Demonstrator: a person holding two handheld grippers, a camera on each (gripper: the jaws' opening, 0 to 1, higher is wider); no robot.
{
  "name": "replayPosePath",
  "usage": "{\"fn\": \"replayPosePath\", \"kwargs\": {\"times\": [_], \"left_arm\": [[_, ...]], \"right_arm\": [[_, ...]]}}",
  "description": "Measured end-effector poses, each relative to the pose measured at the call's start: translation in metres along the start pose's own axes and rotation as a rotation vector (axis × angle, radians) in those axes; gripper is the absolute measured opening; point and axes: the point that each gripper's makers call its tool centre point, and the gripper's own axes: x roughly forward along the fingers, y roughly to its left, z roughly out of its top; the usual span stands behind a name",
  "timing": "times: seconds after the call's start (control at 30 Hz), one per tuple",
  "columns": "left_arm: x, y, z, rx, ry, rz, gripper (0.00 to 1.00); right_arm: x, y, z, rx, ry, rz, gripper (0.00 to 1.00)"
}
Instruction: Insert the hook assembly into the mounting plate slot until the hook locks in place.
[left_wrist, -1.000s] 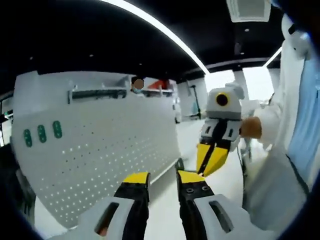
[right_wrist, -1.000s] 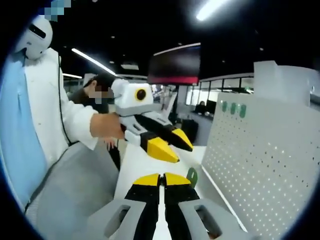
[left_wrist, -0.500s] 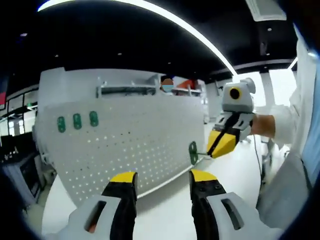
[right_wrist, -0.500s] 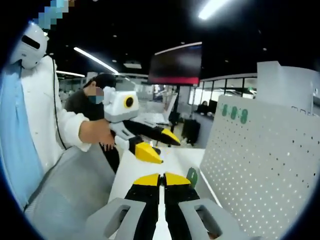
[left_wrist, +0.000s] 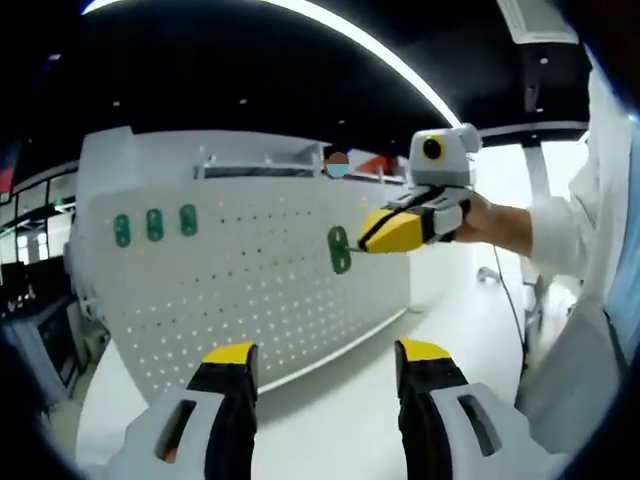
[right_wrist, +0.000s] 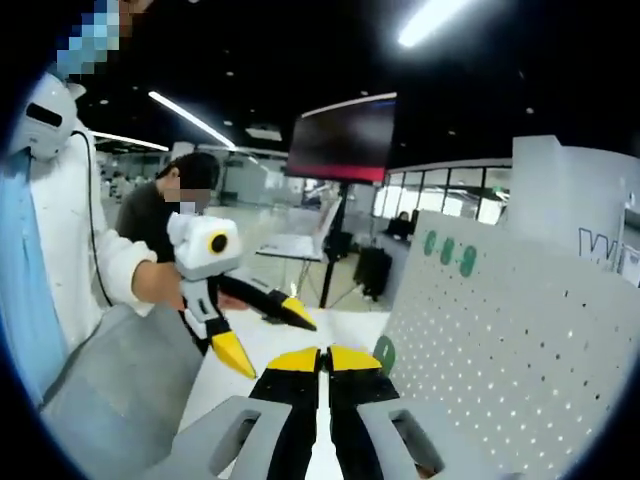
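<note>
Right claw (left_wrist: 372, 236) raised green hook (left_wrist: 340, 249) – against pegboard (left_wrist: 250, 290) (clamped)

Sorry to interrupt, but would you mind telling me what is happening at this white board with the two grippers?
A person is working at the pegboard. The right gripper, jaws shut on a green hook, holds it up in front of the board's holes, not yet seated as far as I can tell. Three green hooks already sit near the board's top. The left gripper waits open, holding nothing.

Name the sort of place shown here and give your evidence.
Probably an open-plan office or lab: a white pegboard standing on a white table, long ceiling strip lights, and a big dark screen behind.
</note>
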Motion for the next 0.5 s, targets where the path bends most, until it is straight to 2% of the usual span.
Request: {"fn": "replayPosePath", "kwargs": {"times": [0.2, 0.37, 0.5], "left_arm": [[0.003, -0.002, -0.004, -0.010, 0.012, -0.012, 0.58], [0.004, -0.005, -0.004, -0.010, 0.012, -0.022, 0.58], [0.004, -0.005, -0.007, -0.011, 0.020, -0.027, 0.58]], "right_arm": [[0.008, -0.023, 0.014, -0.035, 0.001, -0.013, 0.00], [0.019, -0.051, 0.024, -0.053, -0.005, -0.027, 0.00], [0.029, -0.063, 0.029, -0.060, -0.007, -0.035, 0.00]]}}
